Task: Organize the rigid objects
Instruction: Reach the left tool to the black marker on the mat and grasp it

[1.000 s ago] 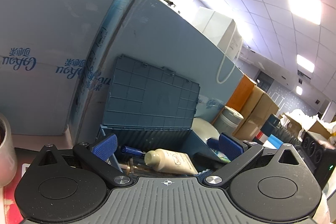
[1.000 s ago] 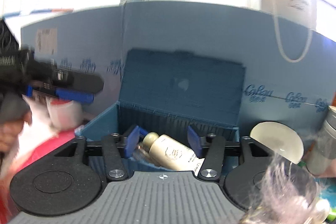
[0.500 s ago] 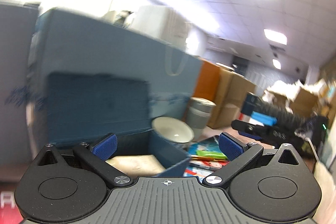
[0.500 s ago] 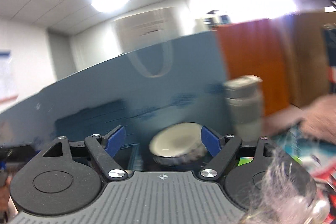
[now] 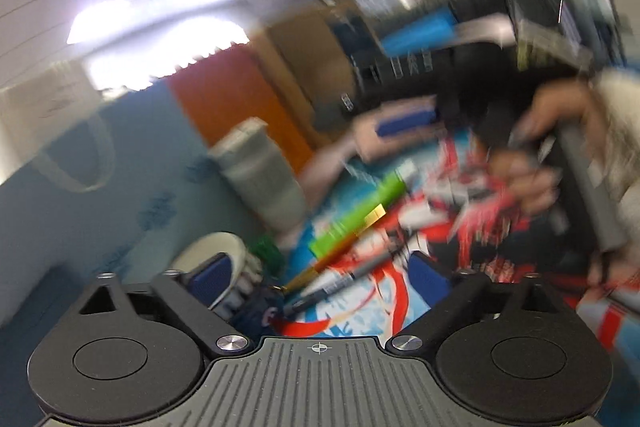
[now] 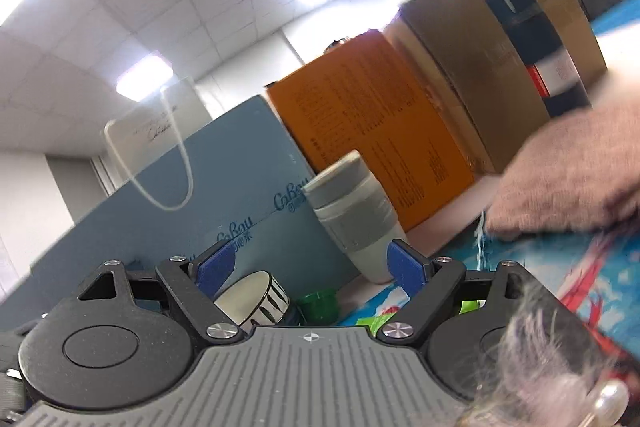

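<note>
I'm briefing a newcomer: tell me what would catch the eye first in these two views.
The orange box stands out, upright behind the grey cup, with the blue box to its left. In the blurred left view, a green tube and pens lie on the red-and-blue mat. A white bowl sits beside a green cap.

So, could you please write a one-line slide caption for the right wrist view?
Open right gripper, holding nothing, faces a grey cup, a white bowl and an orange box.
</note>
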`<state>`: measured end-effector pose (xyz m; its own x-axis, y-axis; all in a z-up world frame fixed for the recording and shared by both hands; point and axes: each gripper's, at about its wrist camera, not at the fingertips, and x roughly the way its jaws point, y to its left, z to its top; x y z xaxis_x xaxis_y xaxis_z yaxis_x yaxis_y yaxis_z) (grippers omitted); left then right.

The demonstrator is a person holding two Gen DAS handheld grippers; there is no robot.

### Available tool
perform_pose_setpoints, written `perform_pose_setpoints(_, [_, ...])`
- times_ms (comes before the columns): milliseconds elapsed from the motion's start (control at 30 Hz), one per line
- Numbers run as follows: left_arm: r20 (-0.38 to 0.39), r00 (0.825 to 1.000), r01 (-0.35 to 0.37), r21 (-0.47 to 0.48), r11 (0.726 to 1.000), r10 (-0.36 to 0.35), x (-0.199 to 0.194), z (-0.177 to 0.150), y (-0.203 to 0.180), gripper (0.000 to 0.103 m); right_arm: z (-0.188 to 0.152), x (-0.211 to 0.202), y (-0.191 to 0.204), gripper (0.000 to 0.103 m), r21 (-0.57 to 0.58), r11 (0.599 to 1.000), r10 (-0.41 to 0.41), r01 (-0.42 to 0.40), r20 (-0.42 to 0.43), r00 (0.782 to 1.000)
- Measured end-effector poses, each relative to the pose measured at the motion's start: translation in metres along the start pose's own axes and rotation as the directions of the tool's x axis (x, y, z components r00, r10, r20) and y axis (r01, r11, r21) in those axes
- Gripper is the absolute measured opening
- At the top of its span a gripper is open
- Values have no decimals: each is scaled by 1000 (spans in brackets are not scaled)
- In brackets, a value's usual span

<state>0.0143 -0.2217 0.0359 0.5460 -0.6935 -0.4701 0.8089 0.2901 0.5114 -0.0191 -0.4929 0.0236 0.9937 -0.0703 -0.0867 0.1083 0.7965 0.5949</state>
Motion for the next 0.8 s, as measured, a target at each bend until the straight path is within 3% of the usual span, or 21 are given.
perform_pose_setpoints(133, [-147,986,102,175,979,-77,50,16,-13,67,4,-7,-17,82,91,996,-27,26,20,999])
perform_pose_setpoints(200, [-213,975,127,275,953,-68,75,19,-18,49,4,-11,-22,82,120,993,-24,20,30,999])
perform_pose_setpoints(267, [-278,958,163,343,925,-66,94,20,-20,42,4,-12,-24,82,138,990,-23,20,23,999])
perform_pose_setpoints(367, [-336,930,263,330,907,-147,110,24,-12,40,4,-13,-24,82,145,989,-20,17,21,1000])
perform_pose_setpoints(467, [-377,894,335,205,920,-242,126,33,7,38,5,-13,-26,82,162,987,-10,7,17,1000])
perform_pose_setpoints(567, [-386,854,394,39,918,-350,138,37,21,20,6,-12,-27,82,175,984,-15,11,22,1000])
perform_pose_setpoints(667, [-354,827,410,-150,900,-436,146,38,36,18,7,-12,-29,82,197,980,-11,7,20,1000])
perform_pose_setpoints(800, [-313,802,401,-348,847,-508,158,33,51,22,6,-11,-31,82,207,978,-13,9,17,1000])
